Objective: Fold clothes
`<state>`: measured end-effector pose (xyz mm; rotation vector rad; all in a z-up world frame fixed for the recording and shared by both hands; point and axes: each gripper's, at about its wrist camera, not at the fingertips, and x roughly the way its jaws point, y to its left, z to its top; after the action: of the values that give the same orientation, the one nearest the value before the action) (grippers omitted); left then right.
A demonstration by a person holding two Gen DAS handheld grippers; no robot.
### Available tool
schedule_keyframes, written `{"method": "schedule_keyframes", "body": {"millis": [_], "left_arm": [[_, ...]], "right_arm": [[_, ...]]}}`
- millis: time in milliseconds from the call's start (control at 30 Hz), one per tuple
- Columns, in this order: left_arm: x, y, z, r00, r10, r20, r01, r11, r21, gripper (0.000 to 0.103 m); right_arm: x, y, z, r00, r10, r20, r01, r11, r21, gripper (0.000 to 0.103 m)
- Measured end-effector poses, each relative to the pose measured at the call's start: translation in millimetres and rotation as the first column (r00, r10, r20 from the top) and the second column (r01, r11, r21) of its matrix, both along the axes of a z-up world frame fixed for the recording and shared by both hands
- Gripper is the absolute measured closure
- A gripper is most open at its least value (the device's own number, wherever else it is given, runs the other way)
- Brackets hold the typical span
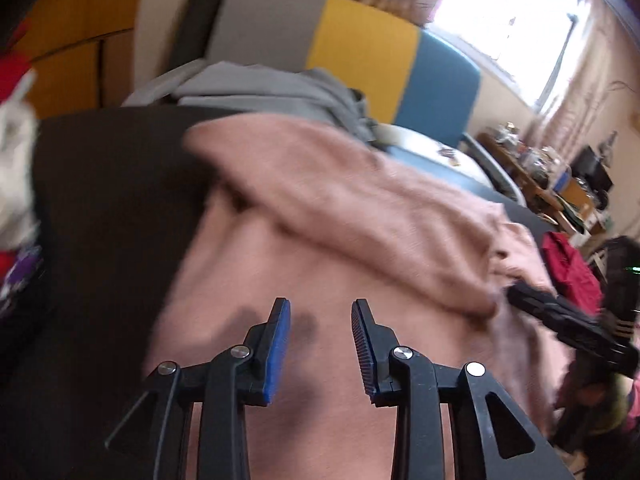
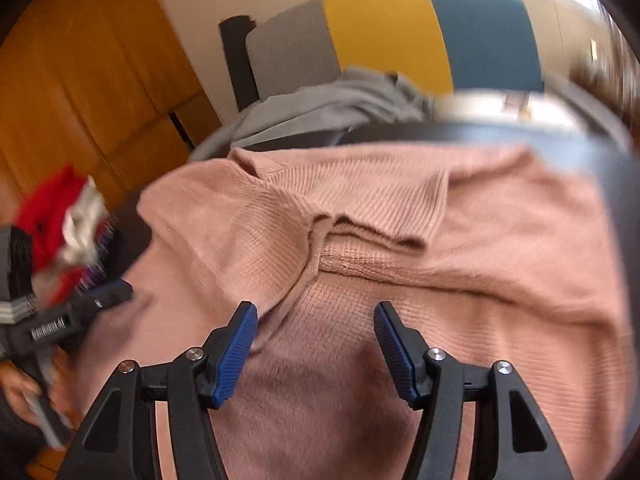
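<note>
Pink ribbed knit sweater (image 2: 360, 240) lies spread on the dark table (image 1: 100, 200) beneath my left gripper (image 1: 320, 320) and right gripper (image 2: 316, 324), both parted and empty, one sleeve folded across its chest. Next, I judge, comes gripping an edge. Beyond, grey clothes (image 1: 260, 88) wait.

Both wrist cameras are looking steeply down, close over the pink ribbed knit sweater (image 1: 320, 248) (image 2: 400, 240), facing the grey, yellow and blue striped sofa back (image 1: 360, 48) (image 2: 400, 28). Both views are sharing the crumpled grey garment (image 1: 260, 88) (image 2: 340, 100).
</note>
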<state>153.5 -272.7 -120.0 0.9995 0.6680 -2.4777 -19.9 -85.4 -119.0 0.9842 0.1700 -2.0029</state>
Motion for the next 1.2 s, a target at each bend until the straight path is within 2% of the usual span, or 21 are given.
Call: {"method": "schedule_keyframes", "body": {"millis": [100, 167, 233, 267, 367, 433, 467, 500, 533, 600, 633, 767, 867, 967, 1033, 1100, 1200], "left_arm": [[16.9, -6.3, -11.8, 1.0, 0.028, 0.01, -0.028, 1.0, 0.011, 0.068], [20.0, -4.4, -16.6, 1.0, 0.028, 0.004, -0.028, 1.0, 0.004, 0.068], [23.0, -2.5, -21.3, 1.0, 0.029, -0.002, -0.029, 1.0, -0.002, 0.067], [24.5, -1.5, -23.7, 1.0, 0.029, -0.005, -0.029, 1.0, -0.006, 0.067], [27.8, 0.5, -27.8, 0.999, 0.027, -0.02, -0.028, 1.0, -0.009, 0.063], [29.5, -0.5, -29.0, 0.999, 0.026, -0.037, -0.026, 1.0, 0.002, 0.059], [30.1, -0.8, -29.3, 0.999, 0.024, -0.044, -0.024, 1.0, 0.006, 0.058], [30.5, -0.5, -29.3, 0.999, 0.02, -0.048, -0.02, 1.0, 0.006, 0.057], [30.9, -0.2, -29.3, 0.998, 0.017, -0.052, -0.017, 1.0, 0.007, 0.055], [31.8, 0.5, -29.4, 0.998, 0.01, -0.061, -0.01, 1.0, 0.008, 0.051], [32.0, 0.2, -29.0, 0.998, 0.008, -0.064, -0.007, 1.0, 0.013, 0.049], [31.7, -9.2, -24.7, 0.996, 0.021, -0.081, -0.014, 0.996, 0.085, 0.045], [31.2, -13.9, -21.5, 0.996, 0.022, -0.091, -0.011, 0.993, 0.118, 0.044], [27.7, -20.9, -14.9, 0.994, 0.016, -0.107, -0.001, 0.991, 0.136, 0.043], [24.9, -29.2, -9.7, 0.992, 0.027, -0.122, -0.01, 0.991, 0.136, 0.04], [21.8, -37.1, -5.9, 0.991, 0.036, -0.128, -0.018, 0.991, 0.132, 0.04], [16.9, -48.8, -1.0, 0.99, 0.048, -0.133, -0.031, 0.992, 0.126, 0.039]], "right_arm": [[34.8, -9.8, 15.5, 0.985, 0.08, -0.155, -0.067, 0.994, 0.086, 0.041], [55.9, -26.3, 18.5, 0.952, 0.172, -0.255, -0.131, 0.977, 0.17, 0.041], [66.1, -44.7, 14.3, 0.917, 0.249, -0.311, -0.174, 0.953, 0.248, 0.041], [70.5, -57.2, 10.5, 0.892, 0.305, -0.333, -0.206, 0.931, 0.301, 0.041], [68.8, -83.9, -4.2, 0.846, 0.41, -0.341, -0.264, 0.877, 0.4, 0.041], [58.8, -97.1, -18.9, 0.848, 0.441, -0.293, -0.275, 0.84, 0.468, 0.043], [53.7, -103.5, -26.2, 0.849, 0.455, -0.268, -0.281, 0.819, 0.5, 0.047], [48.1, -105.6, -31.5, 0.857, 0.459, -0.233, -0.293, 0.808, 0.511, 0.057], [44.9, -105.1, -30.7, 0.86, 0.455, -0.231, -0.291, 0.81, 0.509, 0.073], [38.5, -104.5, -23.9, 0.871, 0.447, -0.204, -0.292, 0.805, 0.516, 0.088], [35.9, -105.1, -17.5, 0.877, 0.444, -0.182, -0.303, 0.807, 0.508, 0.094], [22.7, -109.7, 13.5, 0.9, 0.429, -0.073, -0.353, 0.819, 0.453, 0.095], [5.2, -118.8, 56.8, 0.918, 0.394, 0.048, -0.389, 0.869, 0.306, 0.096], [-21.5, -115.5, 111.8, 0.922, 0.356, 0.154, -0.372, 0.924, 0.085, 0.096], [-46.5, -101.4, 146.7, 0.93, 0.31, 0.199, -0.304, 0.951, -0.06, 0.096], [-74.4, -77.6, 167.4, 0.951, 0.228, 0.209, -0.201, 0.969, -0.145, 0.096], [-118.3, -42.4, 163.1, 0.975, 0.026, 0.22, 0.005, 0.99, -0.139, 0.096]]}}
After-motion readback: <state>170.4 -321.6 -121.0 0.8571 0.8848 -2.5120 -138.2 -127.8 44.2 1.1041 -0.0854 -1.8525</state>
